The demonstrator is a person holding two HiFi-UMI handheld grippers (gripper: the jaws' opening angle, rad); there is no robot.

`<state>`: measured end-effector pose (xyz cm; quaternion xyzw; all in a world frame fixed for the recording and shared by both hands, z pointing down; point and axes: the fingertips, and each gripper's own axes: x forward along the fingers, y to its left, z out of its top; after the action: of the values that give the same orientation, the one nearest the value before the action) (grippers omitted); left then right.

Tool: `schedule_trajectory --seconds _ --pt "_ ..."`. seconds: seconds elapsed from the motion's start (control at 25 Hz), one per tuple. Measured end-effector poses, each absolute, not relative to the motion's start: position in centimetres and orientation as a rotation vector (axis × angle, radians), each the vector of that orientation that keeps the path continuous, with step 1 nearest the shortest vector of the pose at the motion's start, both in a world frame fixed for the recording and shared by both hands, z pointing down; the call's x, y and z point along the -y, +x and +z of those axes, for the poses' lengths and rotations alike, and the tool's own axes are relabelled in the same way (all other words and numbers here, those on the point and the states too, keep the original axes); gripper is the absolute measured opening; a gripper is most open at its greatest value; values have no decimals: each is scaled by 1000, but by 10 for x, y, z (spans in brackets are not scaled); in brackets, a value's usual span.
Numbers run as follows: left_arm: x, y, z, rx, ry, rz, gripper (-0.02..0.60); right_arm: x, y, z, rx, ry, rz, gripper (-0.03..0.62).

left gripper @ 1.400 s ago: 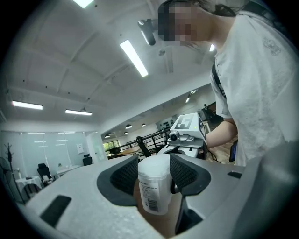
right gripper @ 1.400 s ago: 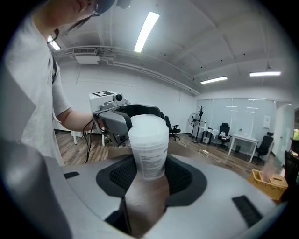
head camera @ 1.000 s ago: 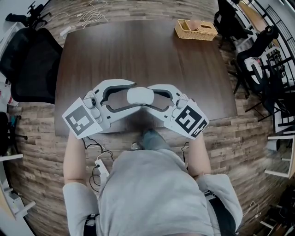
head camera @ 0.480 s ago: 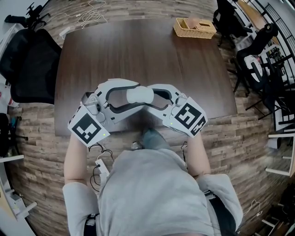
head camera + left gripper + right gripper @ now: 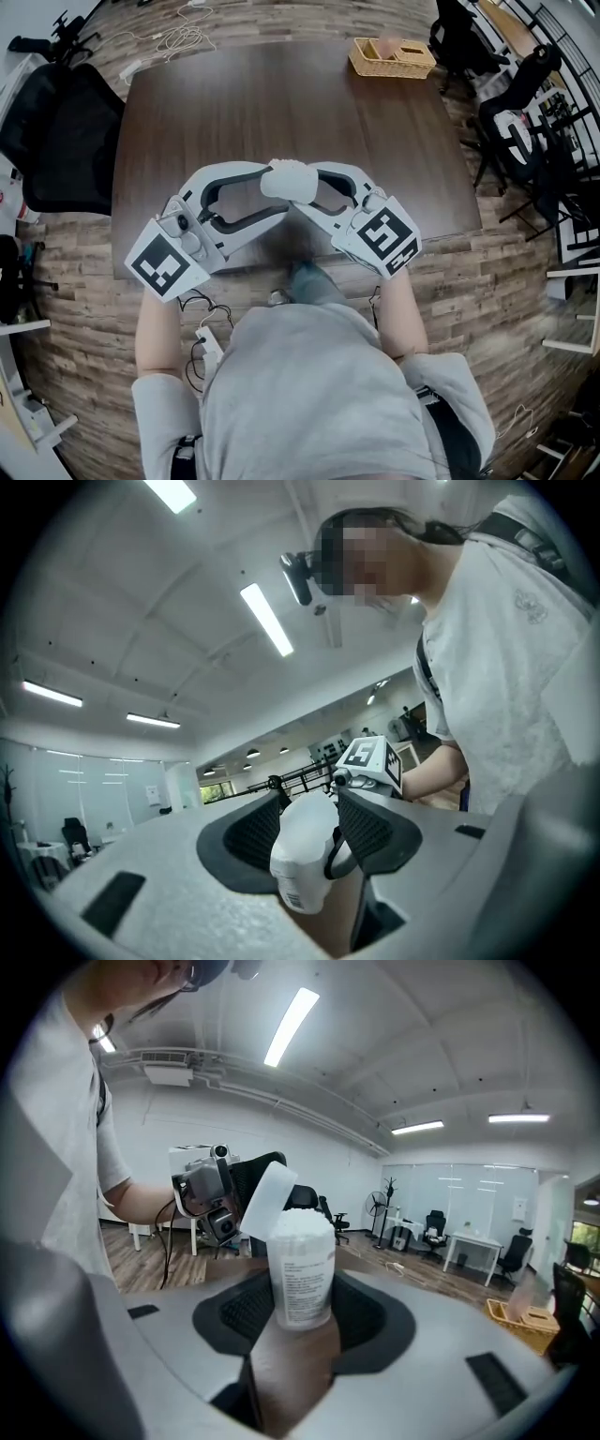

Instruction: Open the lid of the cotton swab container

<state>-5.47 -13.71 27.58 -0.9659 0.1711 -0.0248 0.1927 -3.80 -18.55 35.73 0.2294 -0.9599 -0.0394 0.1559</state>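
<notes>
Right gripper view shows the lid (image 5: 267, 1190) tipped up off the container (image 5: 302, 1283), swabs (image 5: 300, 1222) bared. We judge the job nearly done. Our right gripper (image 5: 300, 1321) clamps the body, jaws wide, above the desk (image 5: 281, 94). Our left gripper (image 5: 311, 822), its jaws having just closed slightly, pinches the lid.

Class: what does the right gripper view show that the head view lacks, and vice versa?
Only the right gripper view: the printed label on the cotton swab container, swab tips at its top, its lid flipped up. Only the head view: the marker cube on the right gripper. Both: the container gripped by that gripper, and the wicker basket.
</notes>
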Motion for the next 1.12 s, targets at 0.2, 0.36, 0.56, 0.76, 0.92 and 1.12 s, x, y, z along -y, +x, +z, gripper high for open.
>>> schedule_trajectory --seconds 0.2,0.36,0.56,0.76,0.92,1.12 --pt "138 -56 271 -455 -2754 15 182 199 -33 354 2748 739 -126 187" --pt "134 -57 270 -483 -2756 32 170 196 -32 353 2748 754 -131 187" --pt "141 -62 267 -605 -2776 85 170 198 -29 355 2740 815 -148 187" --pt "163 -88 261 -824 -2766 180 170 207 -30 352 2723 909 -162 187" --pt "177 -109 270 -1002 -2744 138 166 209 -29 346 2715 981 -168 187" --pt "194 -129 282 -1216 -2713 128 109 213 -23 339 2722 1071 -184 187"
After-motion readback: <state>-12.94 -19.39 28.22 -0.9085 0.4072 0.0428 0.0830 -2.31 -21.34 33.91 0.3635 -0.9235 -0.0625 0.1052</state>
